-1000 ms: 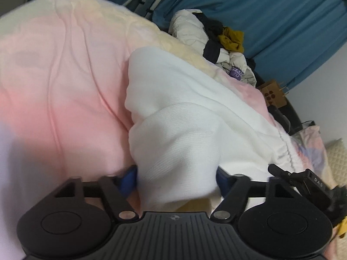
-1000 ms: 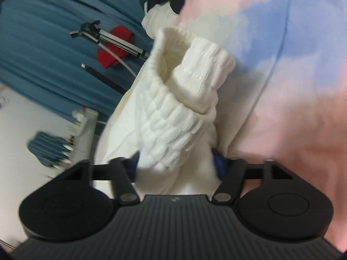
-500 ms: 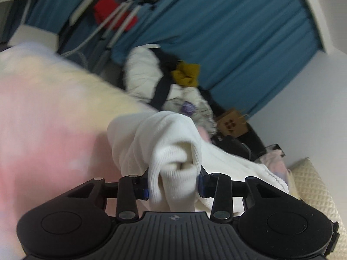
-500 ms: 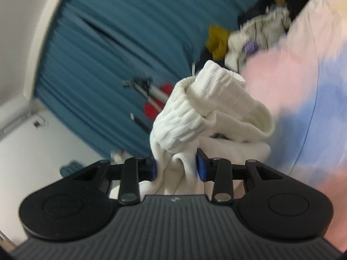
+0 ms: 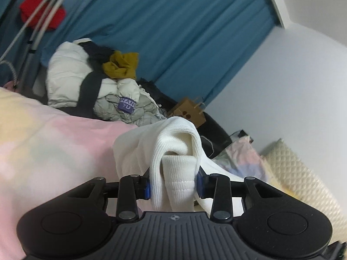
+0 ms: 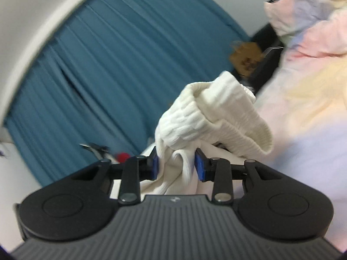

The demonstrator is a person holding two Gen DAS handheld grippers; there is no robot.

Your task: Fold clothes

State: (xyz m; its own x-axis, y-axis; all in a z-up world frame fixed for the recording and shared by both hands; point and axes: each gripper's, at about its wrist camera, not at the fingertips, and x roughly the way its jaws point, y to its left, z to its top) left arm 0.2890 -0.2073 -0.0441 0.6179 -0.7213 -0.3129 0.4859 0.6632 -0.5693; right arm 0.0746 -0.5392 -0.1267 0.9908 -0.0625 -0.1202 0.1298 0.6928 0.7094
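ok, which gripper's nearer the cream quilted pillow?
Left, likely. The left gripper, shut on the white sweater, has the pillow close on its right. The right gripper grips the same sweater, with only pastel bedding beside it.

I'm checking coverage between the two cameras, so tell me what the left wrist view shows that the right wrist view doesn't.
Only the left wrist view shows the pile of clothes with a mustard garment, and the left gripper clamped on a ribbed white fold. Only the right wrist view shows the right gripper clamped on the garment's ribbed cuff. Both show the white knit garment, blue curtain, pastel bedding and brown paper bag.
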